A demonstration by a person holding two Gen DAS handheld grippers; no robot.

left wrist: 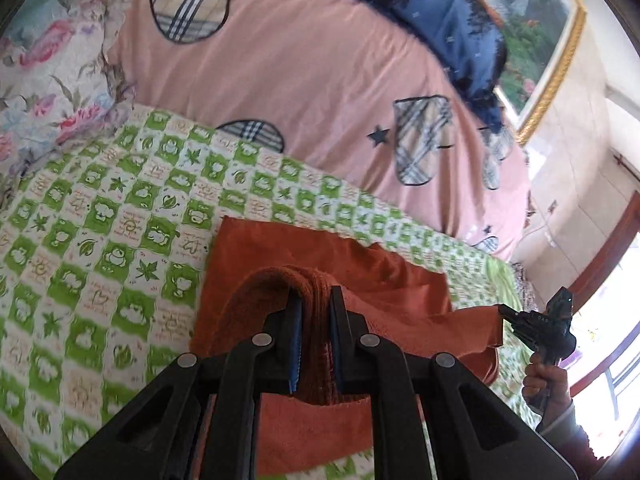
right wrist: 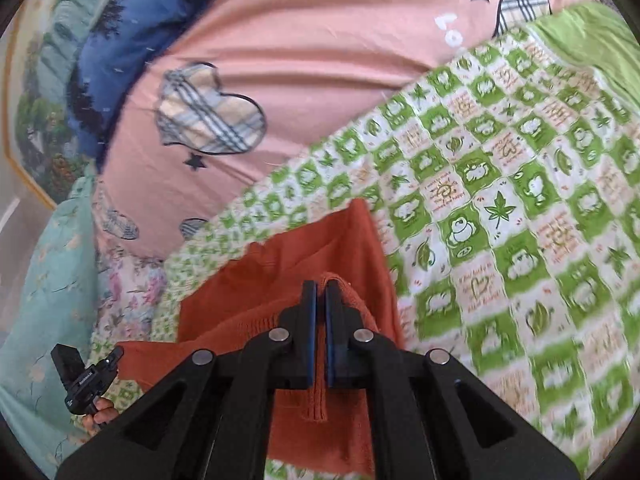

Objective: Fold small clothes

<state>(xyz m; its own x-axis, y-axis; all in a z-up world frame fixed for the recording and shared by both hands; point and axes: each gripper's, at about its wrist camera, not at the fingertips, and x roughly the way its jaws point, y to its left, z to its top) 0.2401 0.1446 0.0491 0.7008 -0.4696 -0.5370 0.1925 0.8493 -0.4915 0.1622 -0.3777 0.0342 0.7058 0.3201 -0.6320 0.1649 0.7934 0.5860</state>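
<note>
A rust-orange garment (left wrist: 328, 256) lies partly on the green-and-white checked sheet (left wrist: 100, 216), its near edge lifted. My left gripper (left wrist: 316, 300) is shut on a thick bunched fold of that edge, the ribbed cloth squeezed between its blue pads. At the far right of the left wrist view a hand holds my right gripper (left wrist: 502, 310), which pinches the garment's other corner. In the right wrist view my right gripper (right wrist: 321, 286) is shut on a thin ribbed hem of the orange garment (right wrist: 304, 256). The left gripper (right wrist: 118, 352) appears at the lower left there, gripping the cloth's far corner.
A pink quilt (left wrist: 320, 80) with plaid heart patches covers the bed beyond the checked sheet. A floral pillow (left wrist: 52, 92) lies at the left, a dark blue blanket (left wrist: 452, 28) at the far side. A gold-framed picture (left wrist: 532, 40) hangs on the wall; a window is at the right.
</note>
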